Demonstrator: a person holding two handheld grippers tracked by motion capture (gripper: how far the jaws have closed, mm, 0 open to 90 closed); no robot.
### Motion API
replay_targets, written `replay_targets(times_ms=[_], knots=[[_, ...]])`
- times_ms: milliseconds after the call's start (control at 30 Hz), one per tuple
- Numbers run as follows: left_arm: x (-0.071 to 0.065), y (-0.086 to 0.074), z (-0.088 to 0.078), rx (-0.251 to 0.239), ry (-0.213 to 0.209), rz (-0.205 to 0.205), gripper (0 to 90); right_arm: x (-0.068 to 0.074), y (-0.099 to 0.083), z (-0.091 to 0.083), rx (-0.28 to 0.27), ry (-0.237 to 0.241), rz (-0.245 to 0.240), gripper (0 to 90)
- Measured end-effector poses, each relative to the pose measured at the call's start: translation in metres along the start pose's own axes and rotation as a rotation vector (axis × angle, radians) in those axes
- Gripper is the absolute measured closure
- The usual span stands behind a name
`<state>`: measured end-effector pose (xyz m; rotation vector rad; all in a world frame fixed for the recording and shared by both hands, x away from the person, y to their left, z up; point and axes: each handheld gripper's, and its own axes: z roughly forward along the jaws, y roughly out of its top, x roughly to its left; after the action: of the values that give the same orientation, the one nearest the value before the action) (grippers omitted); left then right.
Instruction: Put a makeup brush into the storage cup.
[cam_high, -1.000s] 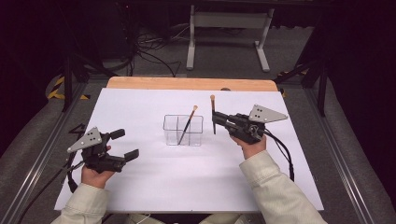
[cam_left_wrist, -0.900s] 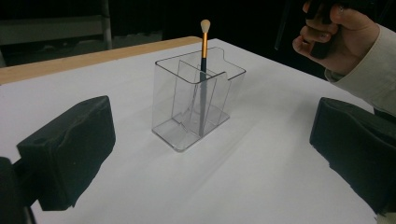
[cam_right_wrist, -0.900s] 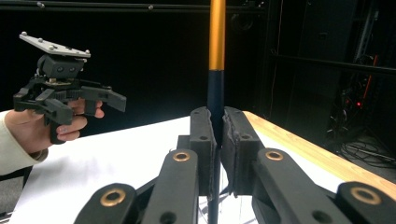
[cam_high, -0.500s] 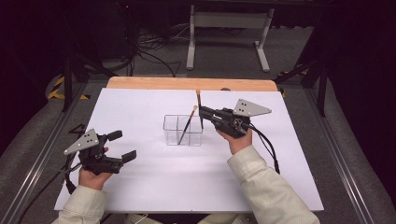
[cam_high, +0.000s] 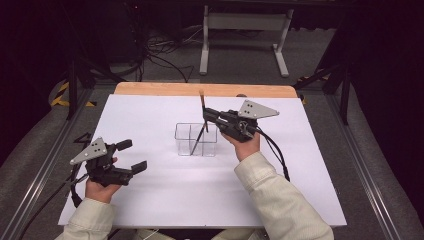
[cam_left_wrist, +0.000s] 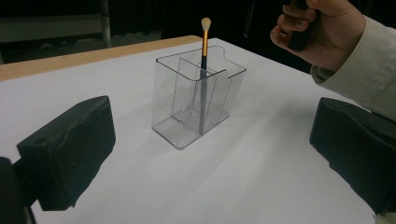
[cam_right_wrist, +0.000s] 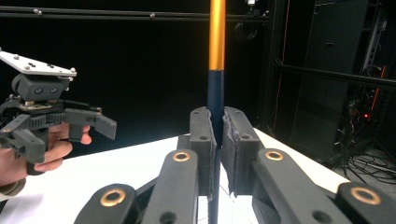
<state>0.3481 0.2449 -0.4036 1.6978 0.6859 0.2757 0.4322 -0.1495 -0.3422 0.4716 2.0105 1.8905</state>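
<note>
A clear plastic organiser box with dividers stands mid-table on the white sheet. One makeup brush stands in it, bristles up, with a gold ferrule and a dark blue handle. It leans slightly. My right gripper is shut on a second brush, held upright just above the box's back right corner. The pads clamp its dark handle below the gold part. My left gripper rests open at the front left, pointing at the box, nothing between its jaws.
A wooden strip runs along the table's far edge. Behind it are a grey stand, cables on the floor and dark equipment racks. White sheet lies bare in front of and beside the box.
My right gripper has carried its brush leftward from the right of the box to just above its back right corner. The left gripper has stayed put.
</note>
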Motion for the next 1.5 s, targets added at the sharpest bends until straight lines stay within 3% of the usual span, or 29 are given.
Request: replay_targets(times_ms=[800,1167,1500], knots=[[0.001,0.000,0.000,0.000,-0.007,0.001,0.9,-0.005,-0.005,0.030,0.012,-0.016,0.011,83.0],[0.001,-0.001,0.001,0.003,-0.008,0.002,0.9,-0.012,-0.014,0.039,0.014,-0.039,0.047,83.0],[0.001,-0.001,0.000,0.002,-0.010,0.002,0.9,-0.014,-0.025,0.047,0.062,-0.039,0.068,83.0]])
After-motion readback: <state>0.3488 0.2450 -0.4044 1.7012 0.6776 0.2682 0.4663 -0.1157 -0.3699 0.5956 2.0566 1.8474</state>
